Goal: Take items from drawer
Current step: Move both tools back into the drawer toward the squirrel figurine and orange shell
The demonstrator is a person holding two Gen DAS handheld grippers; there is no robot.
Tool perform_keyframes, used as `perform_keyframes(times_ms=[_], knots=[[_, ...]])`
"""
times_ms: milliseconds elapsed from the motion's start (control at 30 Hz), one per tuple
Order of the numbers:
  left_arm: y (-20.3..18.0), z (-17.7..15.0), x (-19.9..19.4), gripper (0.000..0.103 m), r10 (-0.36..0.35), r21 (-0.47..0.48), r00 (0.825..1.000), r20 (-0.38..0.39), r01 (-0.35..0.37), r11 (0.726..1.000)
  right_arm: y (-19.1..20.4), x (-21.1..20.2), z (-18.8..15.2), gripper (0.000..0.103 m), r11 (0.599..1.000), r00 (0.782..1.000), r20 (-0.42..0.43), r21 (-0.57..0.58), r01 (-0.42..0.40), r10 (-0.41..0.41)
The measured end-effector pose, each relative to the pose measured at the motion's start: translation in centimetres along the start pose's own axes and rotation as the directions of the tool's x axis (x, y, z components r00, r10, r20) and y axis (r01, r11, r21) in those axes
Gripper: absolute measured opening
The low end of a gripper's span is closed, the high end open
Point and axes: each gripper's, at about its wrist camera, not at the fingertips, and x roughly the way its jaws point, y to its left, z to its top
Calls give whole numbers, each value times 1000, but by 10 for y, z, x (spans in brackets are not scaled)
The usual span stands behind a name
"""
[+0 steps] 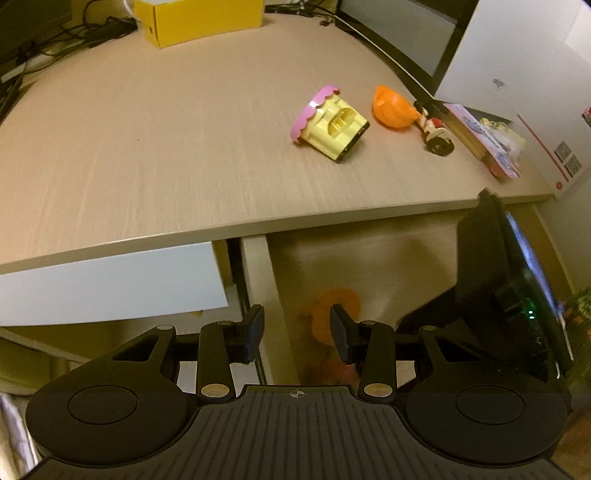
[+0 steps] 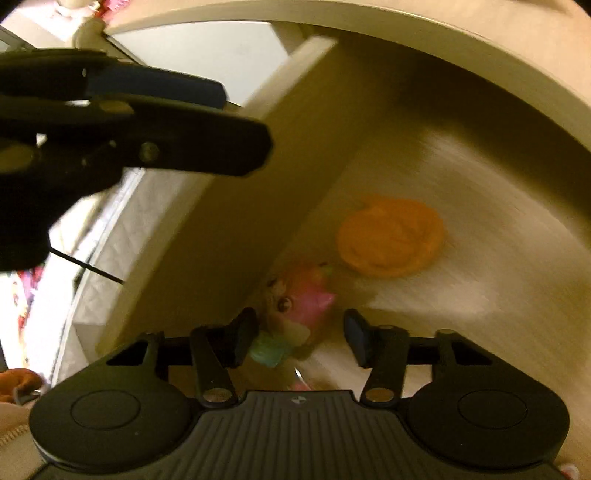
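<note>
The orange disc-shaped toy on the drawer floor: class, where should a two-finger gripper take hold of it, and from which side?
Grip the orange disc across its outer rim, coming down from above. It appears to lie flat on the drawer floor, so only opposite edges offer the pads purchase. The blur hides any finer detail. Approach from the open side, away from the drawer wall.

Pale wood-grain laminate on the table (image 1: 147, 147), matt with a fine streaked texture. On it, beside the orange piece, the yellow toy house (image 1: 332, 125) looks like glossy moulded plastic, pink scalloped roof included. That orange bowl-shaped piece (image 1: 391, 107) is smooth, shiny plastic too. Under the table's edge, the drawer (image 2: 461, 206) floor shows the same matt grain, and on it an orange disc (image 2: 391, 236) looks dull, though blurred. Left tool (image 1: 297, 332): matt black plastic, ribbed body, bright metal rivets. Behind the table, a yellow cardboard box (image 1: 199, 18).
</note>
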Motion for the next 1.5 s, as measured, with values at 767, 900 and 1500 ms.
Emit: perform_keyframes(times_ms=[767, 900, 1500], knots=[[-43, 0, 45, 42, -135, 64, 983, -124, 144, 988, -39, -29, -86, 70, 954, 939, -186, -143, 265, -289], [-42, -1, 48, 42, -145, 40, 982, -122, 151, 988, -41, -39, -83, 58, 927, 926, -113, -161, 340, -359], [-81, 1, 90, 43, -154, 160, 982, -111, 170, 972, -72, -112, -118, 63, 903, 888, 165, 108, 416, -428]])
